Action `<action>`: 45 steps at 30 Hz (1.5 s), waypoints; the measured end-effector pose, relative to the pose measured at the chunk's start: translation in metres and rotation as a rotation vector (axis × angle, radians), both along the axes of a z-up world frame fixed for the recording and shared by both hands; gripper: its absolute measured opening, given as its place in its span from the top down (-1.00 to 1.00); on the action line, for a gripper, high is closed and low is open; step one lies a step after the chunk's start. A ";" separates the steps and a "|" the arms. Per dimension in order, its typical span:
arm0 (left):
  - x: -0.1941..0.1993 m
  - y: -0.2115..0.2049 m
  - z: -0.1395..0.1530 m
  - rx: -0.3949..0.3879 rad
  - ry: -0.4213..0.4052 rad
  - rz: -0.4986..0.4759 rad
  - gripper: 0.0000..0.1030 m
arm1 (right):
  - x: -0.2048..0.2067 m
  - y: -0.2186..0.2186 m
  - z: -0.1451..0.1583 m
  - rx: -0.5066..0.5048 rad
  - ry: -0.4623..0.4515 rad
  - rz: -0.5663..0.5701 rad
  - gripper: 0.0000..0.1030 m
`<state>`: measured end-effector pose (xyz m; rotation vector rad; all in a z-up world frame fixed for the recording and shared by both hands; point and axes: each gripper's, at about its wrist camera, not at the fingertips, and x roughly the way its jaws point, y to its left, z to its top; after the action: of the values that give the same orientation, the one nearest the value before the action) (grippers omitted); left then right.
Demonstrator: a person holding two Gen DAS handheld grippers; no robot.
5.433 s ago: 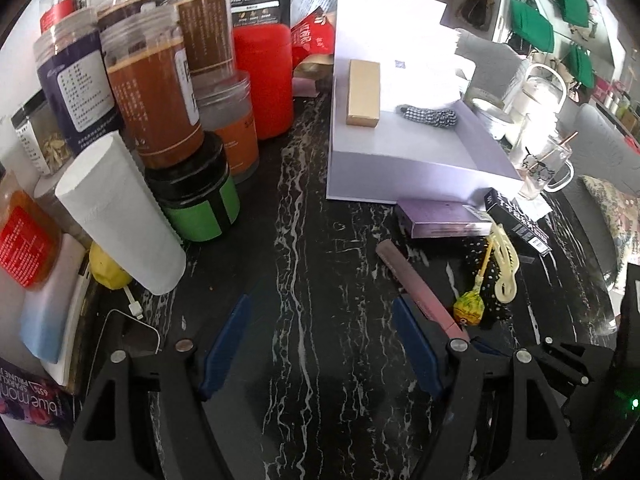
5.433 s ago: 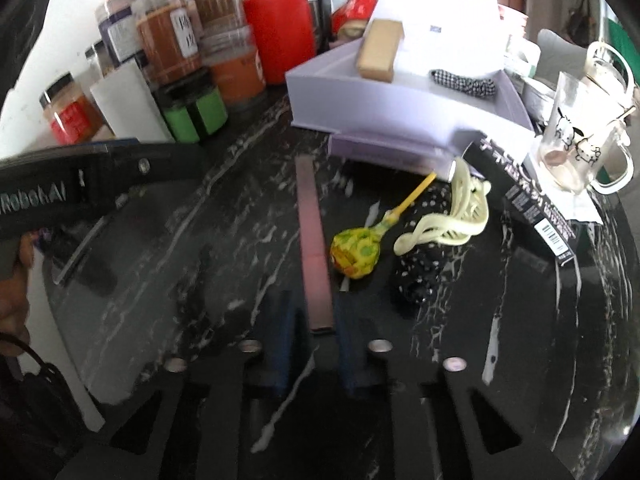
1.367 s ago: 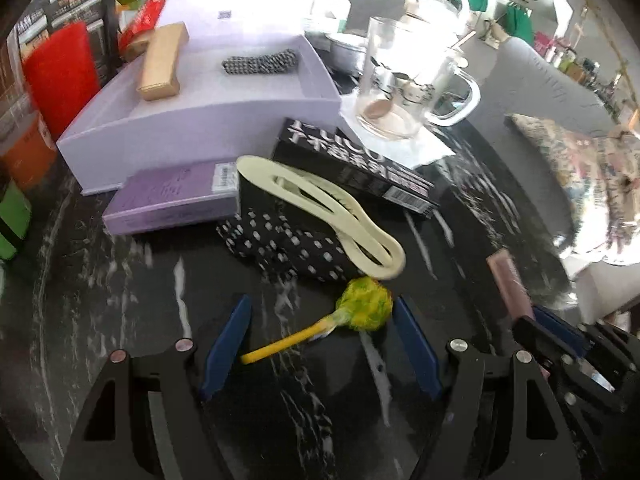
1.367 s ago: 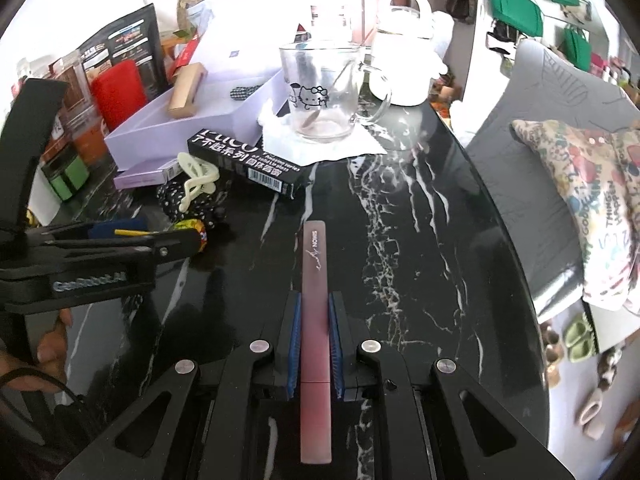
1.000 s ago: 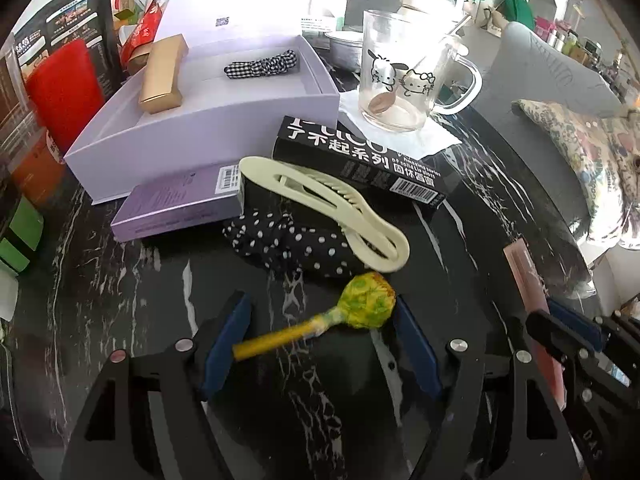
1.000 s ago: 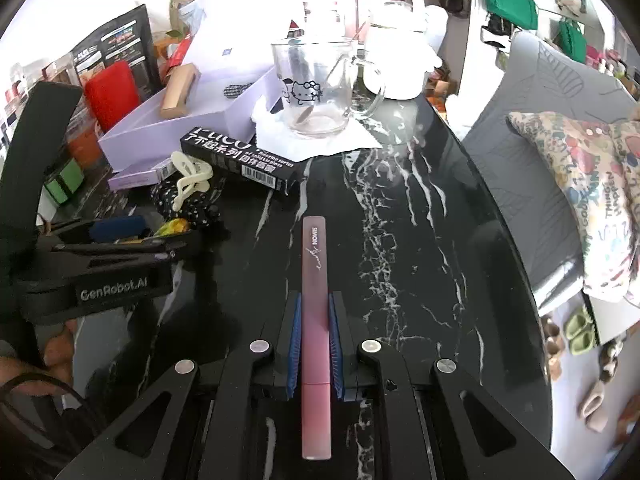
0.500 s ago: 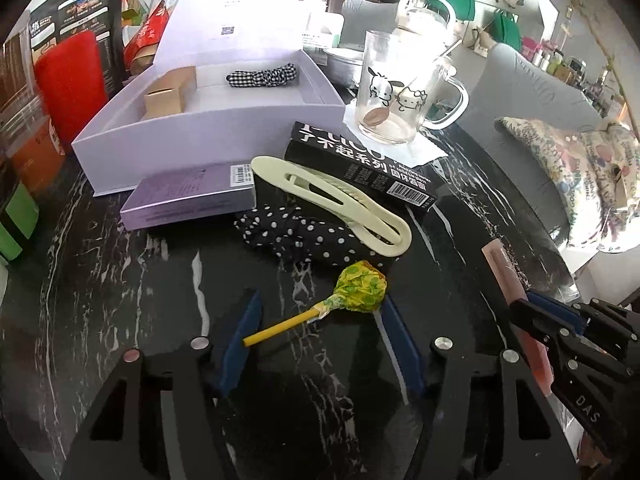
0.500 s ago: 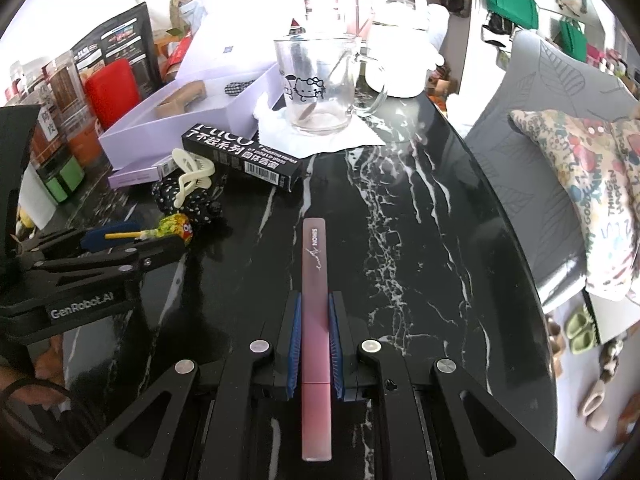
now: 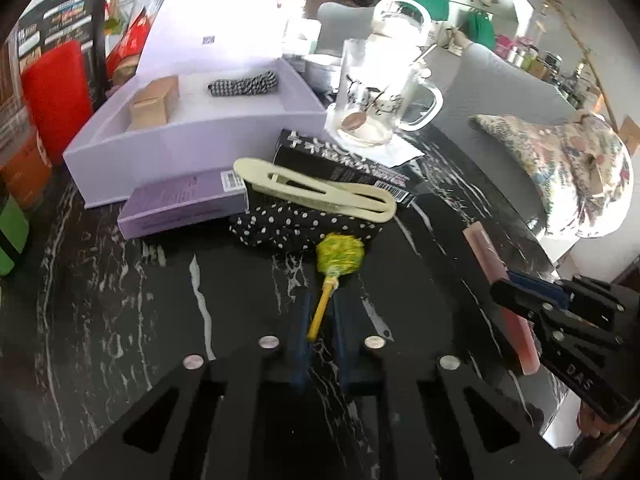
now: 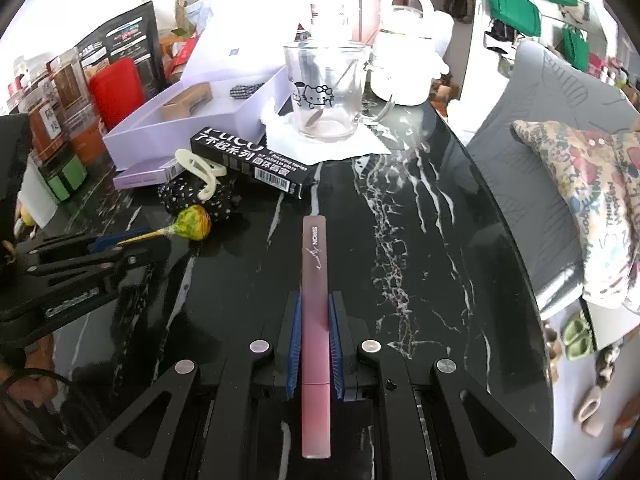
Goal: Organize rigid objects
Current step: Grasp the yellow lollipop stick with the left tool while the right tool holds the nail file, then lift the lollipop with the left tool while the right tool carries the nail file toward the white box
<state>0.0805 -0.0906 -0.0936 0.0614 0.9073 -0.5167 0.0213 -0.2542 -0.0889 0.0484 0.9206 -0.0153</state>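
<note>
Left hand-held gripper [image 9: 320, 320] is clamped on the lollipop [image 9: 339, 256] stick, candy head pointing forward. Right hand-held gripper [image 10: 314, 316] pinches the pink bar [image 10: 315, 280] lengthwise, pointing straight ahead over the table [image 10: 420, 240].

Bright daylight from rear; white glare on box lid [image 9: 216, 20]; fisheye edges dark, bent; left view soft.

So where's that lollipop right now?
The lollipop has its yellow stick pinched in the left tongs, its wrapped head just in front of the polka-dot scrunchie on the black marble table.
</note>
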 end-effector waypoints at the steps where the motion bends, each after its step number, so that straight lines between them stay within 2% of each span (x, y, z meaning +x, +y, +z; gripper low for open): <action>1: -0.001 0.000 0.002 -0.001 -0.007 -0.004 0.79 | 0.000 0.000 0.000 -0.001 0.000 -0.001 0.74; 7: 0.002 0.005 0.007 -0.041 0.018 -0.033 0.79 | 0.002 0.002 0.000 -0.001 0.007 0.003 0.74; 10: 0.003 0.007 0.006 -0.037 0.035 -0.035 0.79 | 0.003 0.002 0.001 0.010 0.005 0.007 0.74; 15: 0.003 0.011 0.010 -0.026 0.017 -0.049 0.79 | 0.004 0.006 0.002 0.010 0.000 0.019 0.74; 21: 0.019 0.003 -0.003 -0.016 0.124 -0.074 0.79 | 0.007 0.010 0.000 0.008 0.006 0.028 0.74; 27: 0.021 -0.003 0.002 0.016 0.087 -0.096 0.78 | 0.009 0.009 0.002 0.010 0.007 0.029 0.74; 38: 0.031 -0.013 0.001 0.078 0.111 -0.133 0.74 | 0.016 0.005 0.007 0.024 0.011 0.027 0.74; 40: 0.033 -0.014 0.001 0.068 0.123 -0.143 0.57 | 0.018 0.004 0.008 0.020 0.012 0.028 0.74; 41: 0.033 -0.015 0.002 0.062 0.125 -0.147 0.17 | 0.018 0.004 0.009 0.018 0.010 0.027 0.74; 42: 0.033 -0.016 0.004 0.060 0.121 -0.154 -0.57 | 0.019 0.003 0.010 0.019 0.009 0.026 0.74; 43: 0.033 -0.017 0.006 0.060 0.110 -0.159 -0.91 | 0.019 0.003 0.011 0.020 0.009 0.025 0.74; 44: 0.031 -0.017 0.009 0.059 0.087 -0.161 -1.00 | 0.019 0.002 0.012 0.022 0.008 0.026 0.74; 45: 0.031 -0.019 0.011 0.063 0.076 -0.163 -1.00 | 0.019 0.001 0.013 0.022 0.007 0.025 0.74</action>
<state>0.1111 -0.1093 -0.0825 0.1749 0.9981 -0.6454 0.0406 -0.2528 -0.0763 0.0567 0.9282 0.0182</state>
